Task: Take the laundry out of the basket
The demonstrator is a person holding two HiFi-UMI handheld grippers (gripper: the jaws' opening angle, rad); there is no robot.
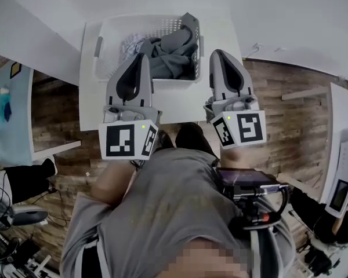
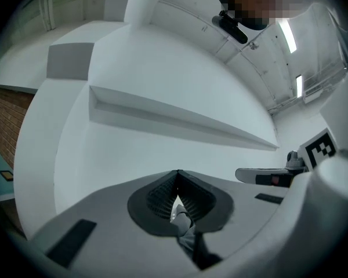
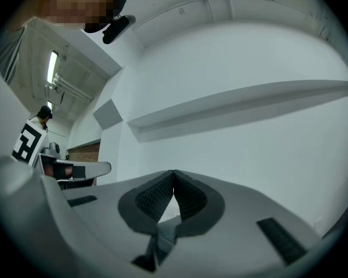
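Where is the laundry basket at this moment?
Head view, top centre: the basket sits on the white table, grey laundry inside, just ahead of the left gripper and right gripper.

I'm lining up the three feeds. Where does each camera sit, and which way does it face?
Head view: on the person's head, facing steeply down at the basket of laundry on the table; torso, left gripper and right gripper show.
Left gripper view: on the left gripper, facing along its shut jaws at a white wall with a ledge.
Right gripper view: on the right gripper, facing the same wall over shut jaws.
Shared: both gripper views show the ledge and the other gripper.
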